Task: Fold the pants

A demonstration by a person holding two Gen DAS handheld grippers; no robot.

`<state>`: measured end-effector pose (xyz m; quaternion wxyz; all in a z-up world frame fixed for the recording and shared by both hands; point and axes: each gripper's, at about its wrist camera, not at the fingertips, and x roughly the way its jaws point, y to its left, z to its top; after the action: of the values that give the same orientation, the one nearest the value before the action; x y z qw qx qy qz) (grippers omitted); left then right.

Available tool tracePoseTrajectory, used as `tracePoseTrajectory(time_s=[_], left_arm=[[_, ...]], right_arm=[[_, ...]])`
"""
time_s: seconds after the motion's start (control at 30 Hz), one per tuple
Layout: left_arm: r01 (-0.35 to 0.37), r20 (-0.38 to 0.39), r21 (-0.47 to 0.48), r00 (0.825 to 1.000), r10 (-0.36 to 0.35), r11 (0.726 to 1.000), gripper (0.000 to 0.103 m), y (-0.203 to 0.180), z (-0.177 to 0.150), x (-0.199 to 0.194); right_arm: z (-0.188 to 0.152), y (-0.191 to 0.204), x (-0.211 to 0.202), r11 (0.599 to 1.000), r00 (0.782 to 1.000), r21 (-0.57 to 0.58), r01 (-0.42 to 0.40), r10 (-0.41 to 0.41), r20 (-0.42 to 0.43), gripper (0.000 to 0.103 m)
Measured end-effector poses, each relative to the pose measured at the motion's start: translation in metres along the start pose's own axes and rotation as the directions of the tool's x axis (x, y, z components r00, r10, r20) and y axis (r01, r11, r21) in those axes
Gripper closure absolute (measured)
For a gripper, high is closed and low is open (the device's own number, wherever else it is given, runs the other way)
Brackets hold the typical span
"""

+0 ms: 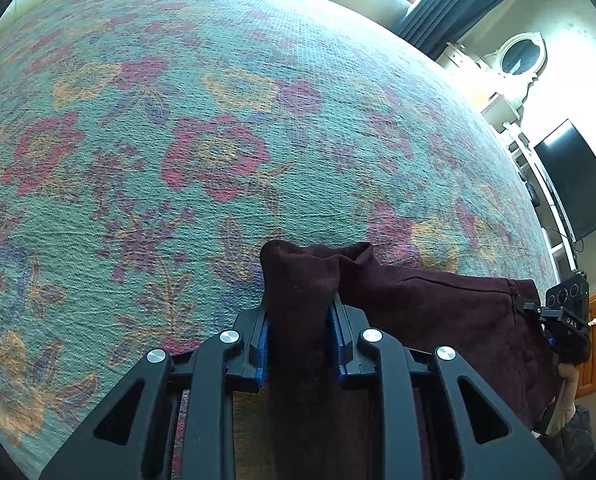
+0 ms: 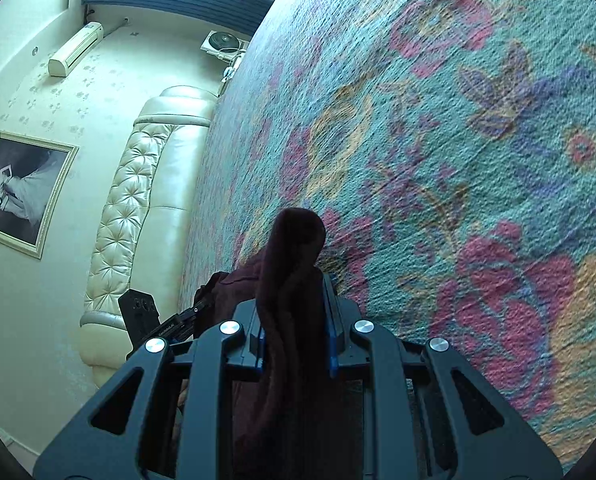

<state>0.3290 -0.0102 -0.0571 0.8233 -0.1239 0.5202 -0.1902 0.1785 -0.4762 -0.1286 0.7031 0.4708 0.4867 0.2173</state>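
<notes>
- Reading labels first: the only clear writing is "DAS" on the right gripper [image 1: 570, 322], seen from the left wrist camera; the lettering on the left gripper [image 2: 166, 326] in the right wrist view is too small to make out.
- No containers anywhere, just a bed with a teal floral bedspread [image 1: 218, 120].
- The pants [image 1: 418, 312] are dark maroon, soft and fuzzy looking, hanging stretched between the two grippers just above the bedspread.
- The left gripper is clamped on a bunched edge of the pants, fabric poking up past the blue pads [image 1: 334, 336].
- The right gripper is pinching another bunch of the pants the same way.
</notes>
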Motion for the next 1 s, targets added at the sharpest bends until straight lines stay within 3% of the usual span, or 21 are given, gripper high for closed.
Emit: tracePoseTrajectory(time_s=[0.57, 0.6, 0.67, 0.7, 0.73, 0.8, 0.87, 1.0], left_arm=[[0.014, -0.017, 0.001, 1.000, -0.014, 1.000, 0.071, 0.004, 0.002, 0.001], [0.022, -0.022, 0.003, 1.000, -0.022, 1.000, 0.067, 0.005, 0.003, 0.001], [0.053, -0.025, -0.002, 0.998, -0.053, 0.999, 0.049, 0.006, 0.004, -0.002], [0.054, -0.016, -0.002, 0.998, -0.054, 0.999, 0.028, 0.006, 0.004, -0.006], [0.039, 0.007, 0.001, 0.999, -0.039, 0.999, 0.021, 0.005, 0.002, -0.013], [0.040, 0.050, 0.016, 0.998, -0.041, 0.999, 0.020, 0.006, -0.003, -0.027], [0.071, 0.039, 0.002, 0.997, -0.071, 0.997, 0.018, 0.011, -0.009, -0.036], [0.131, 0.003, -0.012, 0.991, -0.131, 0.991, 0.018, 0.019, -0.033, -0.055]], right_arm=[[0.003, -0.013, -0.012, 0.999, 1.000, 0.036, -0.020, 0.021, -0.008, 0.078], [0.004, -0.013, -0.012, 0.999, 1.000, 0.037, -0.023, 0.023, -0.011, 0.075], [0.004, -0.011, -0.016, 0.999, 1.000, 0.041, -0.022, 0.023, -0.009, 0.068], [0.004, -0.009, -0.019, 0.999, 1.000, 0.045, -0.021, 0.021, -0.003, 0.062], [0.004, -0.008, -0.023, 0.999, 1.000, 0.049, -0.022, 0.022, 0.008, 0.058], [0.002, -0.003, -0.034, 0.999, 0.999, 0.048, -0.014, 0.013, 0.030, 0.043], [-0.002, 0.002, -0.047, 1.000, 0.999, 0.029, 0.003, -0.004, 0.048, 0.035], [-0.018, 0.003, -0.075, 1.000, 0.999, 0.016, 0.017, -0.017, 0.051, 0.029]])
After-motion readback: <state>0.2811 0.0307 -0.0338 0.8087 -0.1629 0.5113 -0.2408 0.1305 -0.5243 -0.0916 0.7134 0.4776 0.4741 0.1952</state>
